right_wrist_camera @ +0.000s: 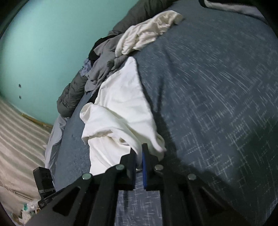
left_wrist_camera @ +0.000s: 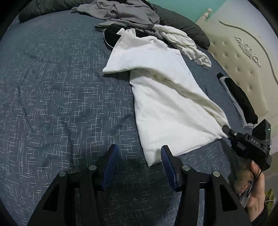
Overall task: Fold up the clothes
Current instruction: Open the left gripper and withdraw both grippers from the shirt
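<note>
- Two grippers are in view. The left gripper (left_wrist_camera: 138,157) stands with its jaws about half apart over the blue bedcover (left_wrist_camera: 60,90), holding nothing; the near corner of the white garment (left_wrist_camera: 166,104) lies just beyond its right finger.
- The right gripper (right_wrist_camera: 139,157) has its blue pads pressed together on a bunched corner of the white garment (right_wrist_camera: 118,118); in the left wrist view its tip (left_wrist_camera: 225,129) pinches that corner at the cloth's right edge, a hand (left_wrist_camera: 255,189) gripping the handle.
- One white garment is being worked on: plain, soft, off-white, lying flat along the bedcover with one side folded diagonally over itself into a long ridge that runs down to the pinched corner.
- One loose pile at the far side of the bed holds at least three more pieces: a grey garment (left_wrist_camera: 118,12), a crumpled cream piece (left_wrist_camera: 184,43) and something black (left_wrist_camera: 111,34).
- One folded dark stack (left_wrist_camera: 238,99) lies by the tufted headboard (left_wrist_camera: 243,57), well apart from the white garment.
</note>
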The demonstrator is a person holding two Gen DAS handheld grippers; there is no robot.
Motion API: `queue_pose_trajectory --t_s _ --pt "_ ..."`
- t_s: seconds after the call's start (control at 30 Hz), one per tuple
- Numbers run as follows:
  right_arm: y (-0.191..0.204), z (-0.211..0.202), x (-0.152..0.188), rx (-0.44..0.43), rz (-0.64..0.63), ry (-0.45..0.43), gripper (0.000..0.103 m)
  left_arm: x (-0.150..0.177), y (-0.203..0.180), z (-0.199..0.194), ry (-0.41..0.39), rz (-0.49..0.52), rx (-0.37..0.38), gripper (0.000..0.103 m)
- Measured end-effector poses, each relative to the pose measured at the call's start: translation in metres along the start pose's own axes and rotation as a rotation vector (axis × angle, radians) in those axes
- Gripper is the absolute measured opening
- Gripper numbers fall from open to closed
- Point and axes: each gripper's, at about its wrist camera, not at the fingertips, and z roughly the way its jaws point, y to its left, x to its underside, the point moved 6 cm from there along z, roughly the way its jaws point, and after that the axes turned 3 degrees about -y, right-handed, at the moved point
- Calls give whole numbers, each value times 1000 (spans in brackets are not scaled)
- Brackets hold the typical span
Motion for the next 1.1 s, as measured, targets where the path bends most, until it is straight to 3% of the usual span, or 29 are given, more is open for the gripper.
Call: queue_pose_trajectory --t_s 0.17,0.3,0.4,0.53,0.7,0.9,1.1 --pt "-9 7 3 54 3 25 8 -8 5 -8 -28 -5 -19 55" --pt "-2 -9 -8 84 -41 -34 19 -21 14 -19 -81 -16 -23 55" --pt "0 -26 -20 54 -38 -100 35 -30 26 -24 -113 -18 -42 56" --pt "23 -32 -30 22 -104 -130 38 -41 47 -26 -144 -38 -76 56" --pt "85 -5 -22 24 -336 -55 40 -50 70 -36 -175 -94 -81 56" --pt "166 59 9 81 -698 60 41 -51 87 -47 -179 -109 -91 59" --pt "215 120 41 134 -974 152 41 -52 103 -54 -197 -141 -89 61"
